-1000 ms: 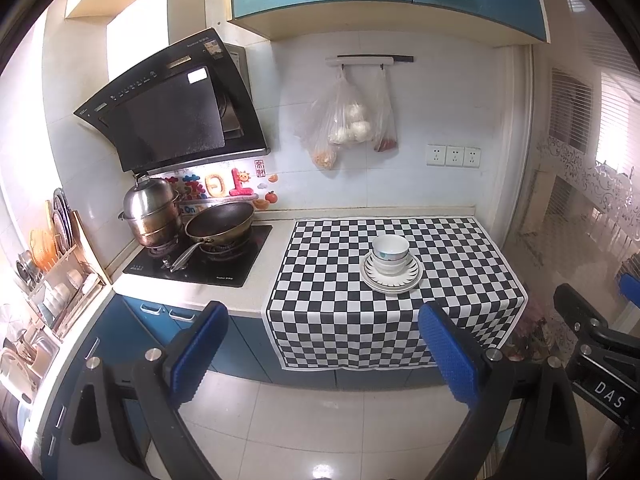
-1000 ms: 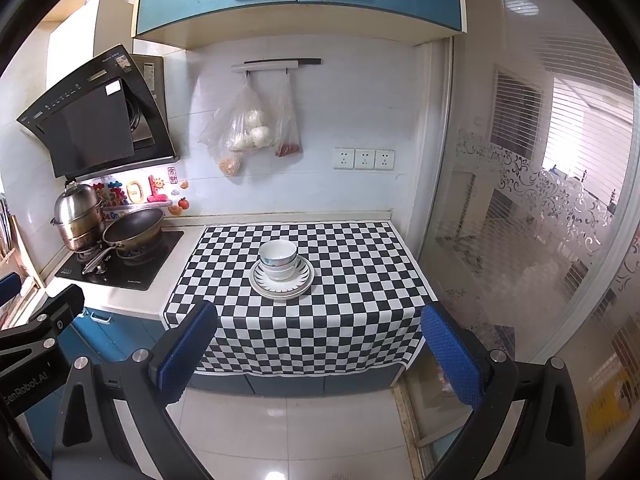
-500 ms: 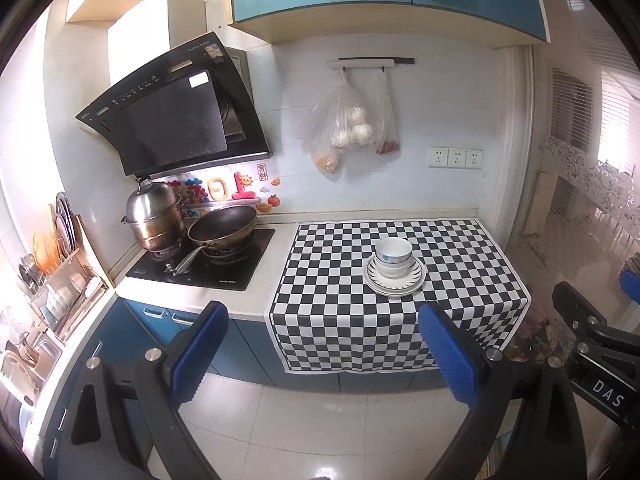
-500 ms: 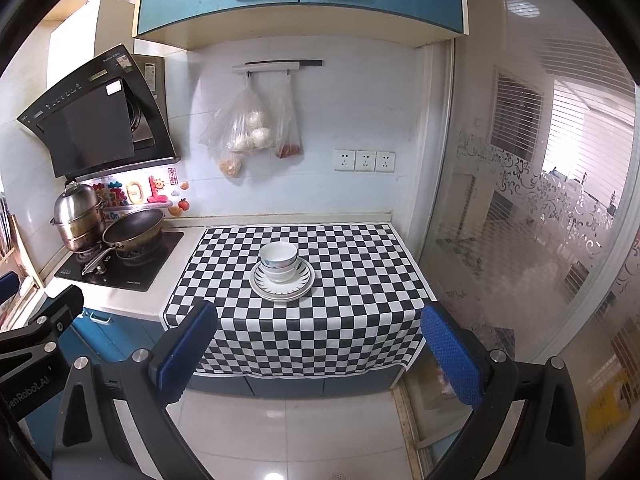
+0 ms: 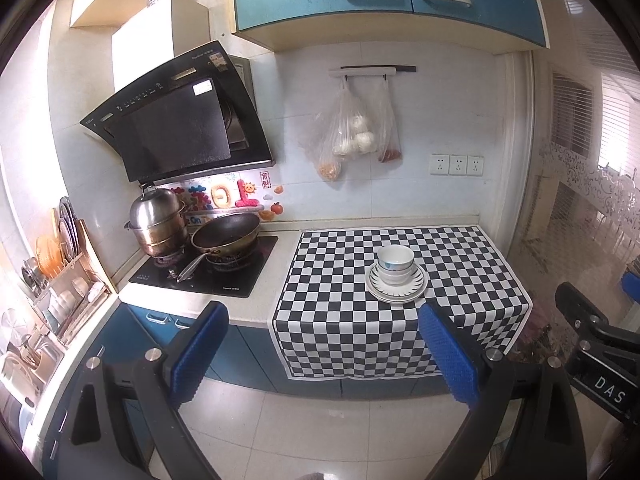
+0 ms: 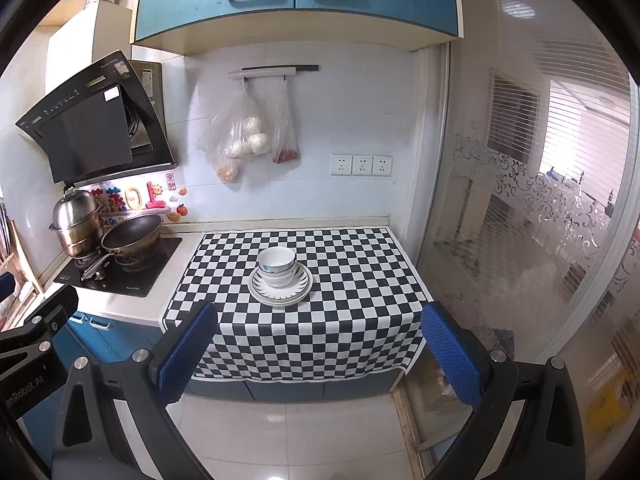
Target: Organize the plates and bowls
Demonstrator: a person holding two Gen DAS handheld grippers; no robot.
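White bowls (image 5: 395, 264) with blue trim are stacked on a stack of white plates (image 5: 416, 286) with a dark-patterned rim, on a black-and-white checkered cloth (image 5: 340, 320) over the counter. The stack also shows in the right wrist view: bowls (image 6: 277, 264) on plates (image 6: 304, 286). My left gripper (image 5: 328, 356) is open and empty, well back from the counter over the floor. My right gripper (image 6: 320, 354) is open and empty, also back from the counter. Both grippers are far from the dishes.
A wok (image 5: 226, 236) and a steel pot (image 5: 158, 222) sit on the black stove at left. A dish rack (image 5: 60, 280) with dishes stands far left. Plastic bags (image 5: 352, 136) hang on the wall. A glass sliding door (image 6: 520, 220) is on the right.
Both views have shifted slightly; the counter and dishes sit a little lower and nearer in the left wrist view. The grippers stay open and the dishes have not moved.
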